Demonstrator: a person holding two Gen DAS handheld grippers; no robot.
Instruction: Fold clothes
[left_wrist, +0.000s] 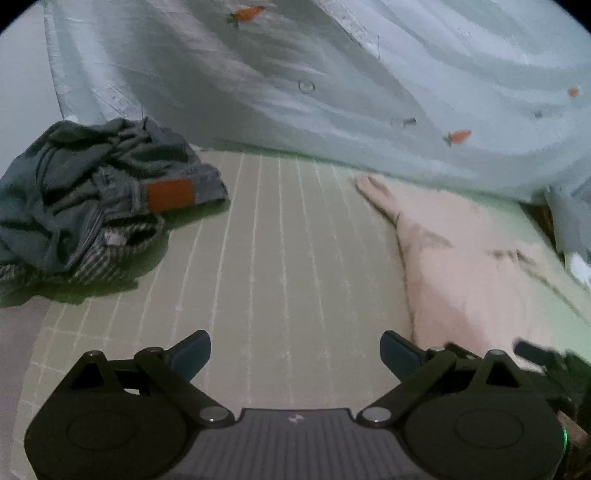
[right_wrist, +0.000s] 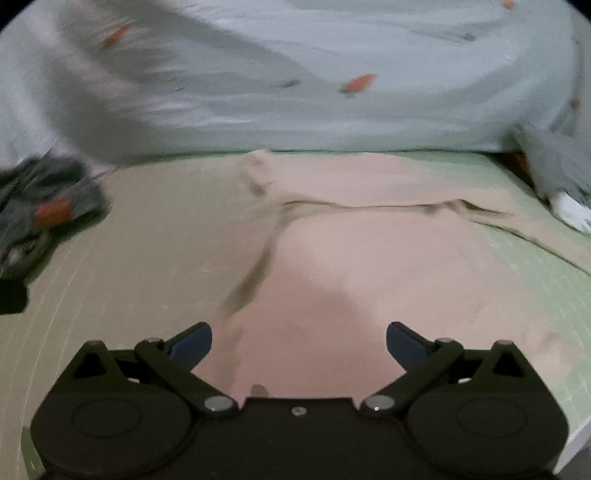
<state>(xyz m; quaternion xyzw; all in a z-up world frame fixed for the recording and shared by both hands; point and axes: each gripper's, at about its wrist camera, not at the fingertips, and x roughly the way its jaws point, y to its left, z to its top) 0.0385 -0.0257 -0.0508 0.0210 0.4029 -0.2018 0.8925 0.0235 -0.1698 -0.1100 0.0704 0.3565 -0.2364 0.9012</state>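
Left hand-held gripper (left_wrist: 295, 354): fingers wide apart, nothing btwn, over bare grid mat (left_wrist: 280, 266). Right hand-held gripper (right_wrist: 299, 347): fingers apart too, hovering over pink garment (right_wrist: 388, 266), which lies flat w/ a crease across, ahead of it. Dark clothes pile (left_wrist: 92, 199) ahead-left of left one. Pale carrot-print sheet (left_wrist: 332, 74) beyond both.

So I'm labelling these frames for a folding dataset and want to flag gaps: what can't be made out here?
- Pink garment: its near edge is hidden behind the right gripper in the right wrist view; what kind of garment it is cannot be told.
- Dark clothes pile: crumpled, so separate pieces are unclear; blurred and cut by the left edge in the right wrist view.
- Left gripper: open over the mat; contact unclear.
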